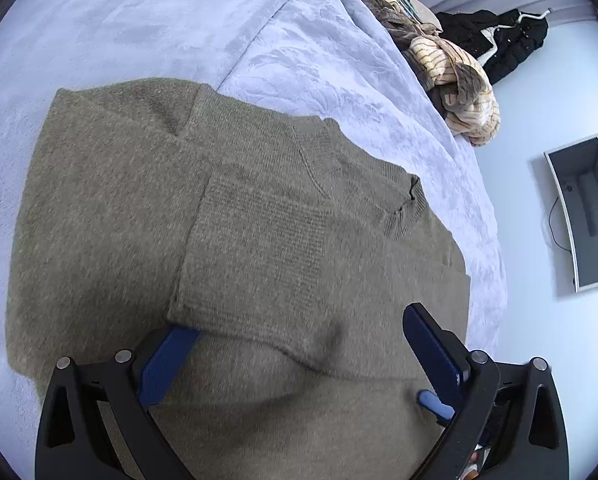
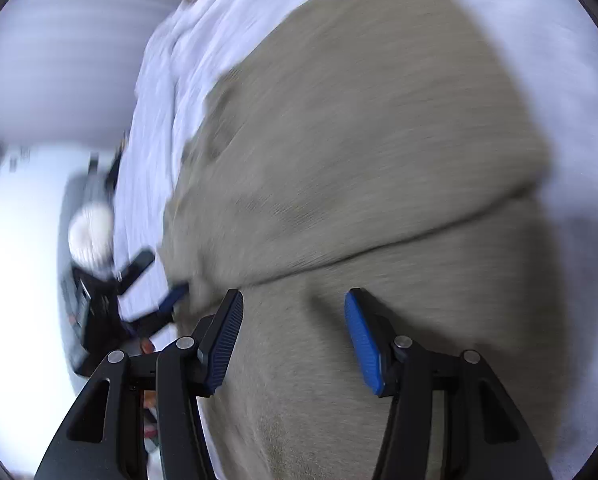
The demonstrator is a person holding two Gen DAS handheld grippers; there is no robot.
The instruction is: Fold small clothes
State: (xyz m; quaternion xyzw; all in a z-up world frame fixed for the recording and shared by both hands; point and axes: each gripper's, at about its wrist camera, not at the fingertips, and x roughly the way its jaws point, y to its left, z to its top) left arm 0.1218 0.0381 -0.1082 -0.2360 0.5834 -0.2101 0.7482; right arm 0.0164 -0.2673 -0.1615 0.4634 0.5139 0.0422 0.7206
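An olive-green knit sweater (image 1: 235, 216) lies flat on a pale lavender bedspread (image 1: 147, 20), with a sleeve folded across its body and the ribbed collar at the right. My left gripper (image 1: 299, 344) is open and low over the sweater; its left finger (image 1: 167, 360) is tucked under the folded sleeve's edge. In the blurred right wrist view the same sweater (image 2: 359, 152) fills the frame. My right gripper (image 2: 295, 332) is open just above the cloth, holding nothing. The left gripper (image 2: 155, 284) shows at the sweater's left edge.
A pile of striped and brown clothes (image 1: 451, 64) lies on the bed's far right edge. A black jacket (image 1: 507, 40) on a hanger lies on the pale floor beyond it. An open grey box (image 1: 587, 212) stands on the floor at right.
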